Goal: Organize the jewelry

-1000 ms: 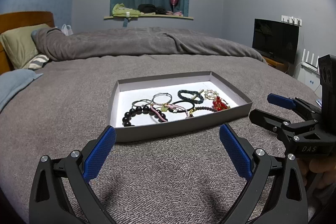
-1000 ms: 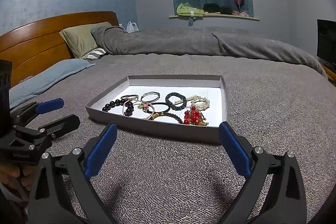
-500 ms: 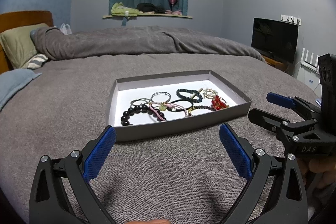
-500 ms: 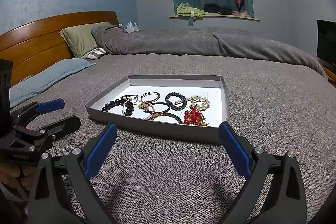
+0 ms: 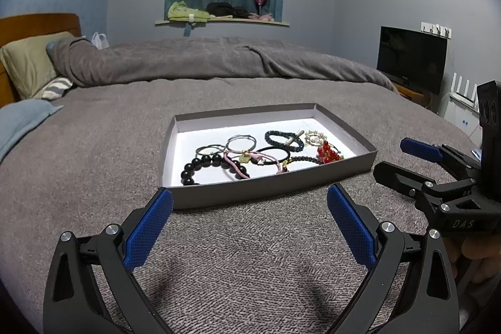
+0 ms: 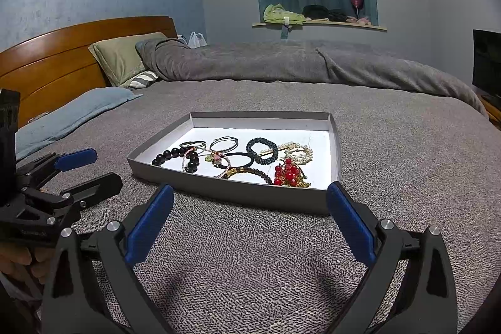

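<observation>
A shallow grey box with a white floor lies on the bed ahead of both grippers; it also shows in the right wrist view. It holds several bracelets and hair ties: a black bead bracelet, a red bead piece, a dark green bracelet and a pearl piece. My left gripper is open and empty, just short of the box's near wall. My right gripper is open and empty, also just short of the box. Each gripper shows in the other's view.
The grey bedspread stretches all around the box. A rolled grey duvet and pillows lie at the back by the wooden headboard. A TV stands to the right of the bed.
Both grippers have held almost still; the left wrist view has tilted slightly, so the box sits a little lower in frame. Both stay open and empty.
</observation>
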Action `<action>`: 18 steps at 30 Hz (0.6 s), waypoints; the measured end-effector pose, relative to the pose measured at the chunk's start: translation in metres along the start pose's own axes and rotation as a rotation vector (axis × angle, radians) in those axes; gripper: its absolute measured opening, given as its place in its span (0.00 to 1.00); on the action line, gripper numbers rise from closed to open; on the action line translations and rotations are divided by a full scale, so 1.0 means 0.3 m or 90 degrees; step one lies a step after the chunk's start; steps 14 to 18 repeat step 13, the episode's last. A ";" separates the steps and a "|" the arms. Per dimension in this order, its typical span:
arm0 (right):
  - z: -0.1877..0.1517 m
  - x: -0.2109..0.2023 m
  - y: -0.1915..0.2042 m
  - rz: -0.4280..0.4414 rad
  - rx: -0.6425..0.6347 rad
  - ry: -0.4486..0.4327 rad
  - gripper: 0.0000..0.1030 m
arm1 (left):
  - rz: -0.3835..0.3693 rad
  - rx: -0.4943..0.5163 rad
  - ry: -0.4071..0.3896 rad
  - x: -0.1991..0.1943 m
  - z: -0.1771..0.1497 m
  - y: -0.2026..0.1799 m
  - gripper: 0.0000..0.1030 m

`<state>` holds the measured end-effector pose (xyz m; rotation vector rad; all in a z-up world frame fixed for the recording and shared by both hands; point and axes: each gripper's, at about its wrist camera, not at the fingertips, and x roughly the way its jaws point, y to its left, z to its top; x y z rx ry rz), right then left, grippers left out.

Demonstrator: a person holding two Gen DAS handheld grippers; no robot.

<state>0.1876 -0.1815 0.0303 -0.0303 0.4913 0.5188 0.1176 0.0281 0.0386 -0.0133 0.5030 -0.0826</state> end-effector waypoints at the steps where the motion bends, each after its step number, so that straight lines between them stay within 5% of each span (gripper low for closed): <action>1: 0.000 0.000 0.000 0.000 0.000 -0.001 0.94 | 0.000 0.000 0.001 0.004 0.000 0.001 0.95; 18: 0.002 0.000 -0.002 0.000 0.000 -0.001 0.95 | 0.002 0.002 -0.001 0.001 0.000 -0.004 0.95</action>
